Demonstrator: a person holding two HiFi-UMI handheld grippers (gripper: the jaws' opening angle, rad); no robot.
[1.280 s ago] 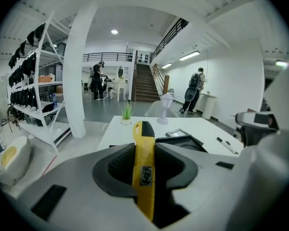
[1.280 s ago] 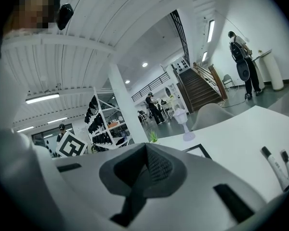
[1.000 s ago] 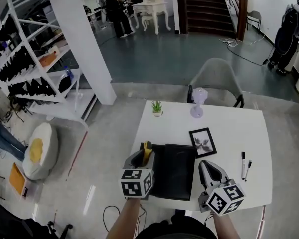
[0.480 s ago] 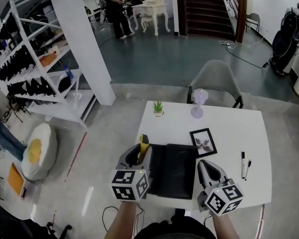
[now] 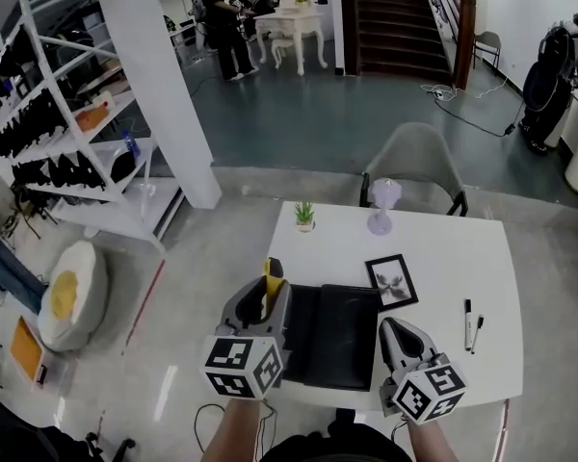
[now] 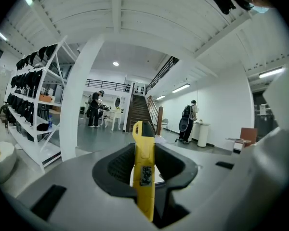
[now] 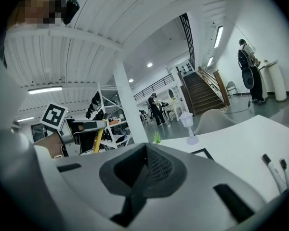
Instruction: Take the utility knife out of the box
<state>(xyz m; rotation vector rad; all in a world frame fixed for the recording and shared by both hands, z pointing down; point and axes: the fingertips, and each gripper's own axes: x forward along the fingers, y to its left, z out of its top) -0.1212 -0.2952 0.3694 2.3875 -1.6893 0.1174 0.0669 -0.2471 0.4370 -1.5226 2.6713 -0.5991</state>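
Beside the black box (image 5: 342,330), the left gripper (image 5: 266,296) pinches the yellow utility knife (image 6: 143,167) (upright, outside the box); the right gripper (image 5: 397,340) is closed, empty. If the pinch loosens, the slim knife could slip down.

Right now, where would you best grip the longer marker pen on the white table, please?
Mid-barrel on the longer marker pen, from straight above, jaws across its width: it lies flat on the white table, so only its slim sides can be pinched. The shorter marker pen lies close beside it, so one jaw probably must slip between them.
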